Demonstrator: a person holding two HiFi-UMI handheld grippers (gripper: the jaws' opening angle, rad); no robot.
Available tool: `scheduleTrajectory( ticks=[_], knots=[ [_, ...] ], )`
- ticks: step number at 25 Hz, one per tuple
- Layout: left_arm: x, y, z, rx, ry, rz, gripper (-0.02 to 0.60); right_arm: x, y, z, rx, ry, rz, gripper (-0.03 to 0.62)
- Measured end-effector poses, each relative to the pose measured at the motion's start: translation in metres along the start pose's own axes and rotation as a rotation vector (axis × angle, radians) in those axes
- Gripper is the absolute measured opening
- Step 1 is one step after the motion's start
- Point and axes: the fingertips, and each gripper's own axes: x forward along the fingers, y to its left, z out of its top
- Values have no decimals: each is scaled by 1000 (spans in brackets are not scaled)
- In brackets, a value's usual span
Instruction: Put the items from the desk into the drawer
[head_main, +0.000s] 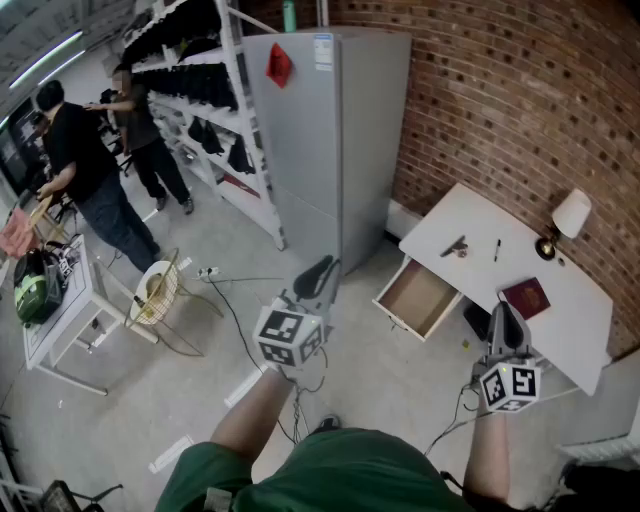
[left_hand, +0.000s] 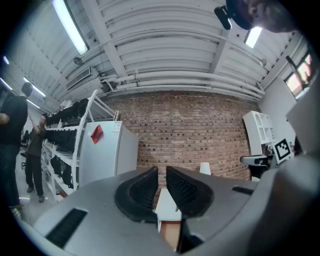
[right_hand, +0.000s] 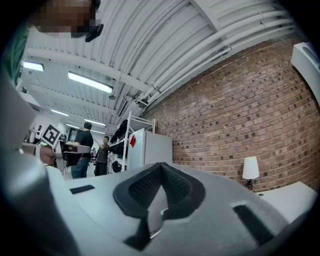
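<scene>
Left gripper: the grey left gripper with black ribbed pads (left_hand: 161, 174) was held in mid-air, its jaws a narrow slit apart and nothing between them.
Right gripper: the matching grey right gripper (right_hand: 160, 167) was held with its jaw tips pressed together, with nothing gripped.
Position: both were held over the bare floor, well apart from the desk, the right one nearer to it.
Drawer: a shallow wooden drawer with a white front (head_main: 418, 298) was pulled out of the desk; nothing could be made out inside it.
Desk: a white rectangular desk (head_main: 480, 215) was set against a red brick wall.
Items: a dark red booklet (head_main: 527, 297), a slim black pen (head_main: 496, 250) and a small dark metal object (head_main: 457, 246), too small to identify, were lying on the desk, apart from one another.
Lamp: a table lamp with a white shade (head_main: 571, 213) was standing at the desk's far edge.
Handling: the booklet was judged light, flat and slightly flexible, best pinched by one edge; the pen was judged light, stiff and liable to roll, best taken across mid-barrel.
</scene>
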Motion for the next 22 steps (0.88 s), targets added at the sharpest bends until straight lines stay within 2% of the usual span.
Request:
scheduleTrajectory(
  ticks=[3, 5, 9, 22],
  knots=[
    [12, 29, 26, 60, -59, 106, 48, 64, 10, 12, -13, -70, 115, 3],
    [23, 26, 29, 78, -74, 139, 48, 80, 2, 13, -23, -91, 152, 3],
    [47, -4, 17, 73, -63, 112, 48, 69, -28, 3, -30, -82, 133, 3],
    [85, -64, 3, 67, -31, 59, 48, 51, -72, 6, -58, -92, 131, 4]
  ],
)
